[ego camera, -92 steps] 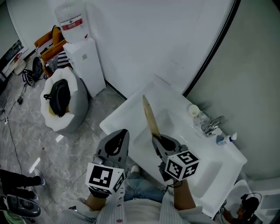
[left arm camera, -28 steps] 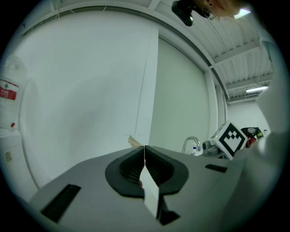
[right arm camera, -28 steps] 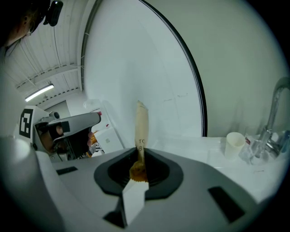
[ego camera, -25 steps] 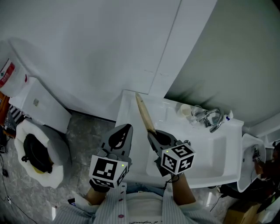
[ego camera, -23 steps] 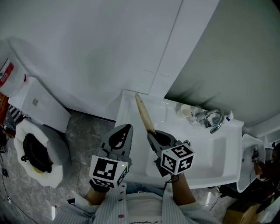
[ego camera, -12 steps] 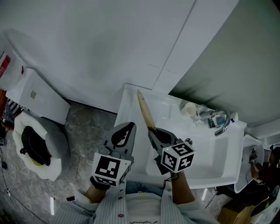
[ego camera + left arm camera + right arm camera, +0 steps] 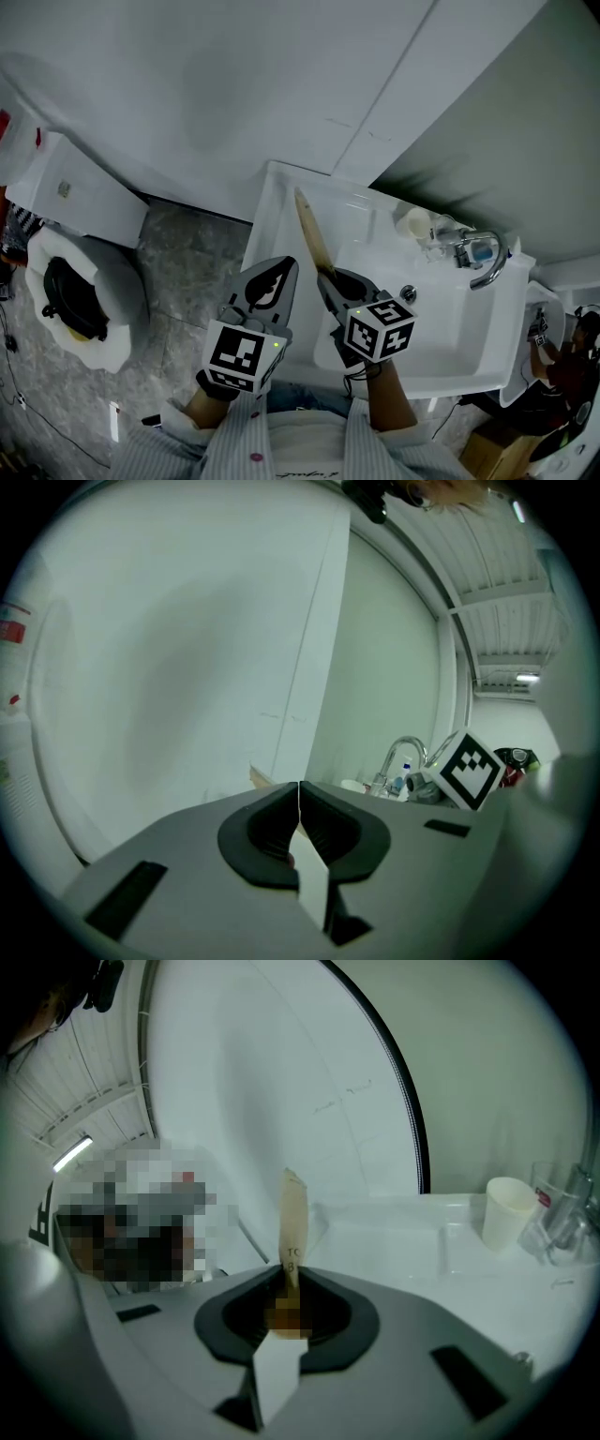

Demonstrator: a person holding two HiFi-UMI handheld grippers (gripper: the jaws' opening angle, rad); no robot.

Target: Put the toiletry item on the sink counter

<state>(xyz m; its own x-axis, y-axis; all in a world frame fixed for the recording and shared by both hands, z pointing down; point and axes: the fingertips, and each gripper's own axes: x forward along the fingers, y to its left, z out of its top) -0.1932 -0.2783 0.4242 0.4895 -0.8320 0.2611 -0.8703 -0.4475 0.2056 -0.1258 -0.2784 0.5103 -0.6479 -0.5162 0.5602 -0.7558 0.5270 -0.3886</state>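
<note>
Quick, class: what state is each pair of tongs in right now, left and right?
Left tongs: closed, nothing between them.
Right tongs: closed on the slim tan toiletry packet.

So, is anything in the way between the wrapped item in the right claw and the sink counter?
Nothing visible. The wrapped item, gripped in the right claw, hangs over a bare stretch of the sink counter. The cup and faucet stand well off to the right.

Small dark letters "TC", a blurred character beneath, on the tan toiletry item (image 7: 293, 1215)
</note>
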